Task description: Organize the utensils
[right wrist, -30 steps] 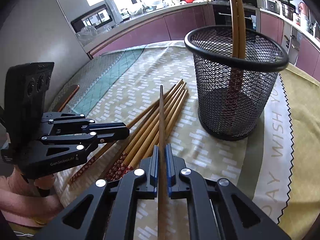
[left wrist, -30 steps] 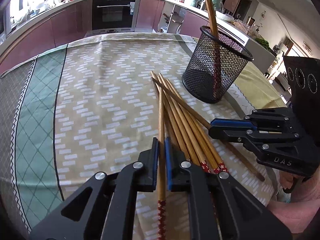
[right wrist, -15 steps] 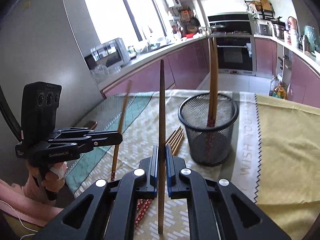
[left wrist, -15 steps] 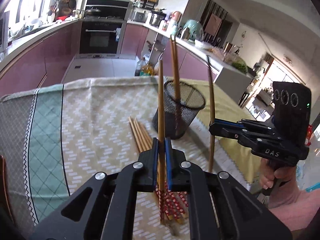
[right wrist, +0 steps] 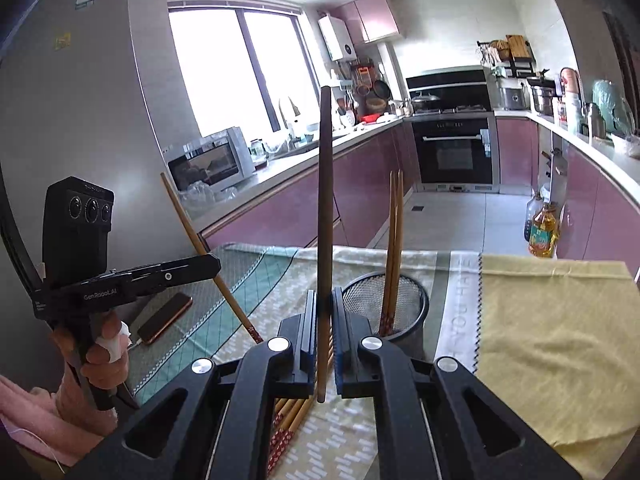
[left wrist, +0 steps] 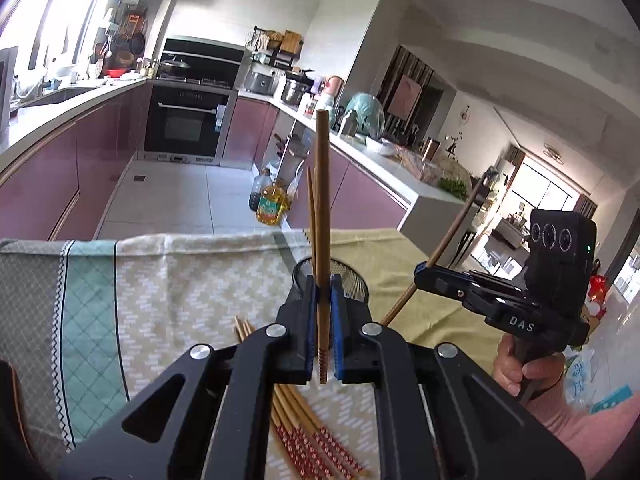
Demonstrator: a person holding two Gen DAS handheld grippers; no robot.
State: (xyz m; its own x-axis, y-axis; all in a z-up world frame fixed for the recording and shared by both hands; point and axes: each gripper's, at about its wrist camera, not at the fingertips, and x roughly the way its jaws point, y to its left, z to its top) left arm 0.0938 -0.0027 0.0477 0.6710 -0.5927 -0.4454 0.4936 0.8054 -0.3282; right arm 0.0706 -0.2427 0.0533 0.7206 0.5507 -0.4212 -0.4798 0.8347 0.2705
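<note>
My left gripper (left wrist: 322,292) is shut on a wooden chopstick (left wrist: 322,208) that stands upright between its blue pads. High above the table, my right gripper (right wrist: 323,304) is shut on a darker chopstick (right wrist: 325,200), also upright. Each gripper shows in the other's view, the left gripper (right wrist: 214,264) with its chopstick slanted, the right gripper (left wrist: 418,276) likewise. A black mesh cup (right wrist: 384,300) stands below and ahead on the tablecloth, with two chopsticks (right wrist: 394,240) in it. Several loose chopsticks (left wrist: 304,432) with red patterned ends lie on the cloth under the grippers.
The table carries a patterned cloth (left wrist: 168,292) with a yellow cloth (right wrist: 552,328) on the right side. A phone (right wrist: 164,318) lies near the table's left edge. A person's hands (right wrist: 102,360) hold both tools. Kitchen counters and an oven (right wrist: 456,156) lie beyond.
Both grippers rose from the table, each lifting a chopstick out of the pile and tilting it upright. The mesh cup and the pile now sit lower and farther off.
</note>
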